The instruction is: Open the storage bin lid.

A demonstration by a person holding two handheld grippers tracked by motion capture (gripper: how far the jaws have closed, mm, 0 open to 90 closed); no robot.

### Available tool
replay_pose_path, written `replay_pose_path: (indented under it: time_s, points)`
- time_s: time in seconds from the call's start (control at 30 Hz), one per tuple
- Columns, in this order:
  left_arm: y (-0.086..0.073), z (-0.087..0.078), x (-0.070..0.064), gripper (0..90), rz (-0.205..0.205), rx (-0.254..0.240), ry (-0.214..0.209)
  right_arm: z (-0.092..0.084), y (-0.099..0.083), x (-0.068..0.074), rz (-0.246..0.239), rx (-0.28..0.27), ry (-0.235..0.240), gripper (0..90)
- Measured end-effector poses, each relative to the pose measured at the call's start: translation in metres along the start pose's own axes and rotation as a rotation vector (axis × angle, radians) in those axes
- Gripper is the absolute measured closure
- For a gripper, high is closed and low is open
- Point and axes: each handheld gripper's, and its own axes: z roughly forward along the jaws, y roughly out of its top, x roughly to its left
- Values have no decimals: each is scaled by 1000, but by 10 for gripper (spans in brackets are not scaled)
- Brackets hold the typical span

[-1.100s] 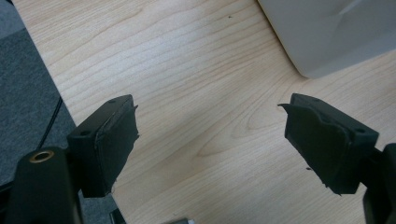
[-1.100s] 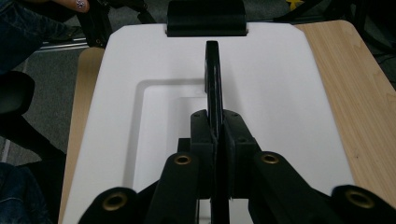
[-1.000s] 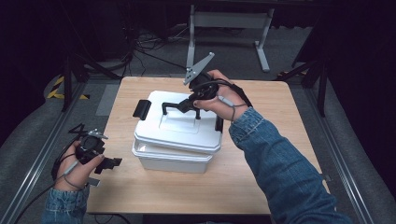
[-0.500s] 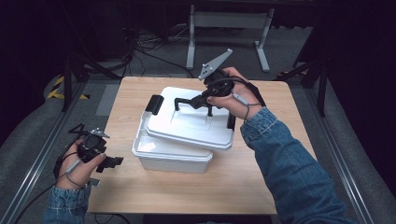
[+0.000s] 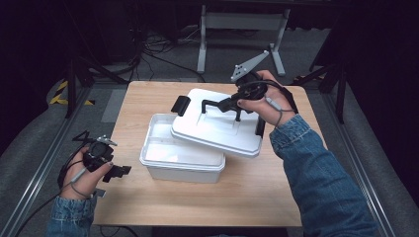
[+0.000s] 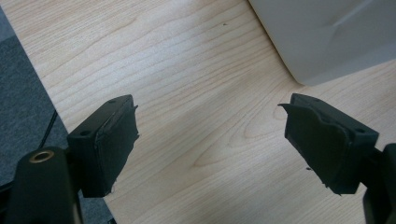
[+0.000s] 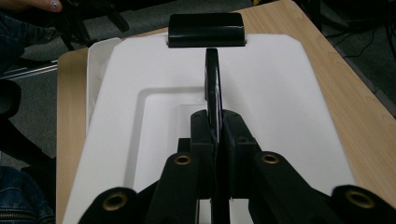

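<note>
While right tool (image 5: 232,105) clamps black handle (image 7: 213,88) of white lid (image 5: 217,129), lid hangs tilted over open box (image 5: 178,158); left tool (image 5: 114,171) idle at surface (image 5: 197,202) edge, jaws wide, empty. No legible writing.

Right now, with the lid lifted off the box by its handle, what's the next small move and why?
Probably carry the white plastic lid further right and set it on the bare wooden table. The right hand-held gripper is shut on its black handle, and the lid hangs tilted, partly over the open white plastic box. The left hand-held gripper is open, near the box.
</note>
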Motion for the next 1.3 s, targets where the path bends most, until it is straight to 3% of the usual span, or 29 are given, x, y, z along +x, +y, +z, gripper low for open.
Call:
replay_pose_path:
  time_s: [1.3]
  points:
    - [0, 2, 0, 178, -5, 15, 1, -68, -92, -45, 187, -20, -156, 849]
